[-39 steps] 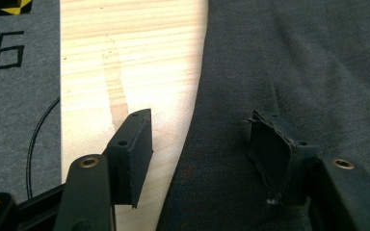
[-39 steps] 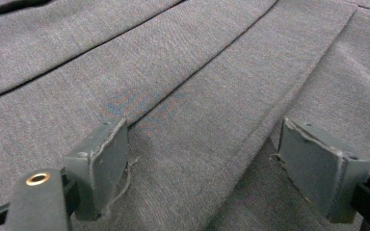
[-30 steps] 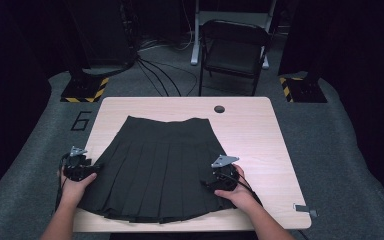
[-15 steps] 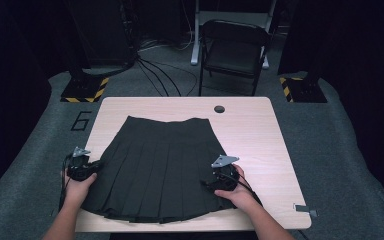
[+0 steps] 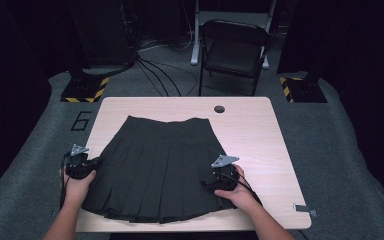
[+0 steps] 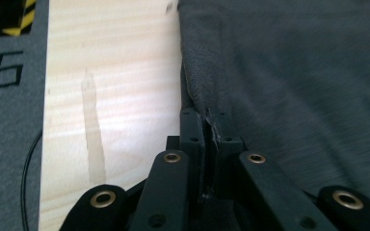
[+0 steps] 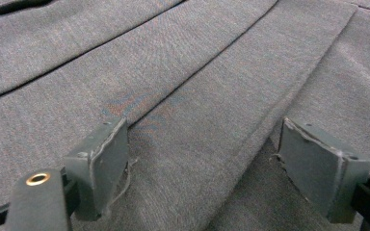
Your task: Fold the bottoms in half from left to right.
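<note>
A pale wooden table (image 5: pixel 260 140) carries the black pleated skirt (image 5: pixel 160 165), spread flat with its waistband away from you; your left gripper (image 6: pixel 207 132), jaws just closed, is clenched on the skirt's left edge. Your right gripper (image 7: pixel 202 168) rests on the pleats near the right hem, jaws wide apart, grasping nothing.

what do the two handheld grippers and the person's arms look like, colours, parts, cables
Both the left gripper and the right gripper are black, each topped by a grey three-cornered plate, with a thin black cable trailing back along the forearm. Up close, the jaws are black linkage bars with brass-coloured rivets, ending in dark grey rectangular pads. The forearms are bare, with no sleeves in sight.
</note>
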Demonstrator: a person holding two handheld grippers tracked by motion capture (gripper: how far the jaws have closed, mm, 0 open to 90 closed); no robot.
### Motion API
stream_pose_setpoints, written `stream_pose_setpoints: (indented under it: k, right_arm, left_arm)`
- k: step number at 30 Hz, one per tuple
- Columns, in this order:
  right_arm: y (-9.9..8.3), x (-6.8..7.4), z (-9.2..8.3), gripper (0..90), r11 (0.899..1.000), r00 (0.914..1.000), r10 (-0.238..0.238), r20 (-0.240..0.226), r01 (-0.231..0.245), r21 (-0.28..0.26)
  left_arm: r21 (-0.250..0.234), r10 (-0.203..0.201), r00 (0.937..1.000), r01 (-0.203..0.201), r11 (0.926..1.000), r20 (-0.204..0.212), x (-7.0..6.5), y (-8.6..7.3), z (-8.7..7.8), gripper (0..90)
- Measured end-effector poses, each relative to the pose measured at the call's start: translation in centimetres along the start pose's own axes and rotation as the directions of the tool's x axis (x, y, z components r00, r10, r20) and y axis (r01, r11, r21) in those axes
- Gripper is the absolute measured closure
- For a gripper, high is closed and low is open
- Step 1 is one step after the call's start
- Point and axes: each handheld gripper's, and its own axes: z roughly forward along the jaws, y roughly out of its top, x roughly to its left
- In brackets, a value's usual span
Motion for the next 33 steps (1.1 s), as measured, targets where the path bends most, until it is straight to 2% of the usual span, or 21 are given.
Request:
stream_pose_setpoints:
  k: [5, 7, 8, 14, 19, 22, 27, 33]
  right_arm:
    - [0.0, 0.0, 0.0, 18.1, 1.000, 1.0000, 0.000, 0.001, 0.000, 0.002]
    - [0.0, 0.0, 0.0, 18.1, 1.000, 1.0000, 0.000, 0.001, 0.000, 0.002]
    - [0.0, 0.0, 0.0, 18.1, 1.000, 1.0000, 0.000, 0.001, 0.000, 0.002]
    - [0.0, 0.0, 0.0, 18.1, 1.000, 1.0000, 0.000, 0.001, 0.000, 0.001]
    - [0.0, 0.0, 0.0, 18.1, 1.000, 1.0000, 0.000, 0.000, 0.000, 0.001]
    - [0.0, 0.0, 0.0, 18.1, 1.000, 1.0000, 0.000, -0.001, 0.000, 0.000]
    - [0.0, 0.0, 0.0, 18.1, 1.000, 1.0000, -0.001, 0.001, 0.001, 0.002]
    - [0.0, 0.0, 0.0, 18.1, 1.000, 1.0000, -0.002, 0.001, 0.002, 0.001]
  left_arm:
    - [-0.021, 0.048, 0.9985, -0.047, 0.9987, 0.027, -1.7, 1.1, -1.0, 86.0]
    - [-0.043, 0.075, 0.9962, -0.073, 0.9964, 0.043, -3.0, 1.7, -1.4, 86.0]
    - [-0.043, 0.075, 0.9962, -0.073, 0.9964, 0.043, -3.0, 1.7, -1.4, 86.0]
    - [-0.052, 0.126, 0.9893, -0.122, 0.9912, 0.073, -5.3, 2.6, -1.8, 86.1]
    - [-0.061, 0.151, 0.9829, -0.146, 0.9875, 0.105, -7.2, 3.4, -2.0, 86.1]
    - [-0.066, 0.188, 0.9755, -0.181, 0.9813, 0.115, -8.6, 3.8, -2.0, 86.1]
    - [-0.073, 0.251, 0.9585, -0.243, 0.9673, 0.135, -11.2, 4.5, -1.9, 86.1]
    - [-0.094, 0.298, 0.9397, -0.286, 0.9538, 0.168, -13.8, 5.1, -1.8, 86.1]
